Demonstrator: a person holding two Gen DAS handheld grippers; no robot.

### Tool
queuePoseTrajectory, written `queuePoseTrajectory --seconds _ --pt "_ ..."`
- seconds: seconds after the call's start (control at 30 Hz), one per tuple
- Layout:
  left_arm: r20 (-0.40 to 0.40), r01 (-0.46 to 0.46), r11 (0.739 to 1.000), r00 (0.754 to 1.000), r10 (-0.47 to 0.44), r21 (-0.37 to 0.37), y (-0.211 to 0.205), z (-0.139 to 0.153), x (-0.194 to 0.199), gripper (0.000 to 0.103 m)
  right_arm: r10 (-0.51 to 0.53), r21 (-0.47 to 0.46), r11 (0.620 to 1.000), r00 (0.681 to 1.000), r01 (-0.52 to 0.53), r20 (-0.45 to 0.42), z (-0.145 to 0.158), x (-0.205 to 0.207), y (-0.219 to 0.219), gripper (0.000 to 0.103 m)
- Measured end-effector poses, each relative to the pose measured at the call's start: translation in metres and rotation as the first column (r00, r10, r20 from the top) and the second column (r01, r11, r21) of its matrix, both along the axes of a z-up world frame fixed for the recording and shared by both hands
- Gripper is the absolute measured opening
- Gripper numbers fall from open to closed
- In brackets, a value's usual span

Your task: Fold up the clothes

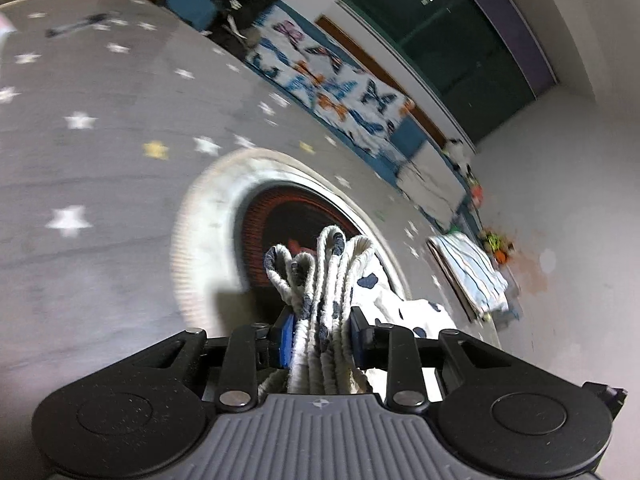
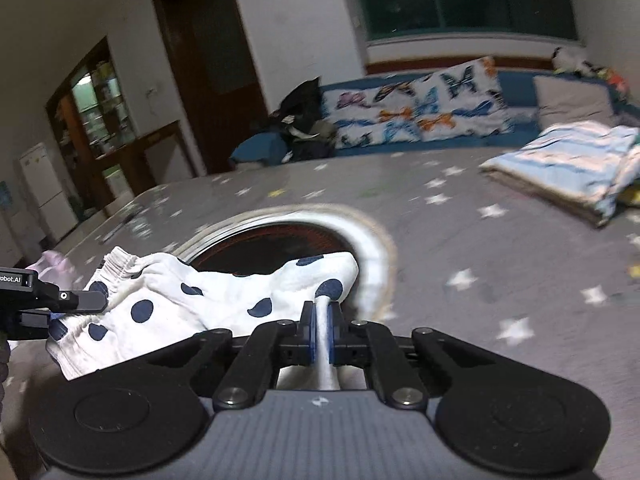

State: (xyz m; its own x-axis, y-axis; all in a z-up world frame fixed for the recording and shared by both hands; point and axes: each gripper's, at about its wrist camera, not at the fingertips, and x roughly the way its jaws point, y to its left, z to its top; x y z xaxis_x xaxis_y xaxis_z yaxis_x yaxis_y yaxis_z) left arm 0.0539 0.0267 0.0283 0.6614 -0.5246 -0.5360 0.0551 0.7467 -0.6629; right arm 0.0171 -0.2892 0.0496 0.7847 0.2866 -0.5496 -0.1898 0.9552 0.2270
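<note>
Left gripper (image 1: 320, 328): clamped on bunched elastic waistband of dotted garment (image 1: 324, 280).
Right gripper (image 2: 322, 332): pinching a thin fold (hem).
Hidden: garment's far side.
Writing: "obot.AI", cut off.

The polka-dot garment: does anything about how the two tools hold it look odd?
Slightly. The left tool clamps a thick bunch of gathered waistband, while the right tool pinches one thin edge, so the polka-dot garment hangs unevenly over the round basket.

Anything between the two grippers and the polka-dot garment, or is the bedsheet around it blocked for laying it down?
Nothing between: the left gripper is shut on the bunched elastic waistband, the right gripper on a thin edge of the polka-dot garment. On the star bedsheet, a round basket sits directly behind the garment; folded striped cloth lies farther right.
</note>
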Motion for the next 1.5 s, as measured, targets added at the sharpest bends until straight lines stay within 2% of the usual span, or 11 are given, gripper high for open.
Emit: queuePoseTrajectory --seconds 0.2,0.5,0.63,0.73,0.87,0.97,1.1,1.2,1.3,1.5 --pt "0.005 0.114 0.993 0.993 -0.115 0.018 -0.066 0.006 0.034 0.03 -0.111 -0.041 0.993 0.994 0.112 0.02 0.008 0.004 -0.05 0.005" --pt "0.001 0.223 0.974 0.975 -0.224 0.042 -0.152 0.01 0.083 0.03 -0.261 -0.096 0.96 0.965 0.264 0.037 0.015 0.022 -0.126 0.005" --pt "-0.004 0.25 0.967 0.968 -0.25 0.049 -0.175 0.007 0.097 0.03 -0.297 -0.115 0.947 0.954 0.299 0.037 0.014 0.034 -0.144 0.005" --pt "-0.009 0.26 0.962 0.965 -0.26 0.082 -0.186 0.003 0.103 0.031 -0.319 -0.126 0.939 0.947 0.32 0.031 0.01 0.044 -0.155 0.005" --pt "-0.017 0.252 0.961 0.968 -0.251 0.113 -0.185 0.0 0.105 0.037 -0.35 -0.132 0.929 0.937 0.346 -0.011 -0.009 0.056 -0.166 0.007" --pt "0.016 0.239 0.961 0.97 -0.243 0.14 -0.178 0.007 0.102 0.045 -0.361 -0.139 0.925 0.932 0.355 -0.024 -0.016 0.056 -0.168 0.012" --pt "0.083 0.216 0.96 0.969 -0.233 0.177 -0.173 0.025 0.099 0.046 -0.366 -0.122 0.924 0.931 0.362 -0.008 -0.012 0.055 -0.17 0.013" --pt "0.135 0.242 0.951 0.953 -0.27 0.193 -0.18 0.037 0.099 0.044 -0.327 -0.081 0.942 0.945 0.325 -0.018 -0.009 0.057 -0.165 0.019" --pt "0.127 0.293 0.939 0.94 -0.318 0.182 -0.195 0.037 0.105 0.04 -0.274 -0.042 0.961 0.961 0.272 -0.042 -0.01 0.066 -0.157 0.026" --pt "0.099 0.357 0.912 0.919 -0.381 0.202 -0.225 0.023 0.121 0.031 -0.241 -0.066 0.969 0.968 0.236 -0.07 -0.018 0.093 -0.144 0.03"
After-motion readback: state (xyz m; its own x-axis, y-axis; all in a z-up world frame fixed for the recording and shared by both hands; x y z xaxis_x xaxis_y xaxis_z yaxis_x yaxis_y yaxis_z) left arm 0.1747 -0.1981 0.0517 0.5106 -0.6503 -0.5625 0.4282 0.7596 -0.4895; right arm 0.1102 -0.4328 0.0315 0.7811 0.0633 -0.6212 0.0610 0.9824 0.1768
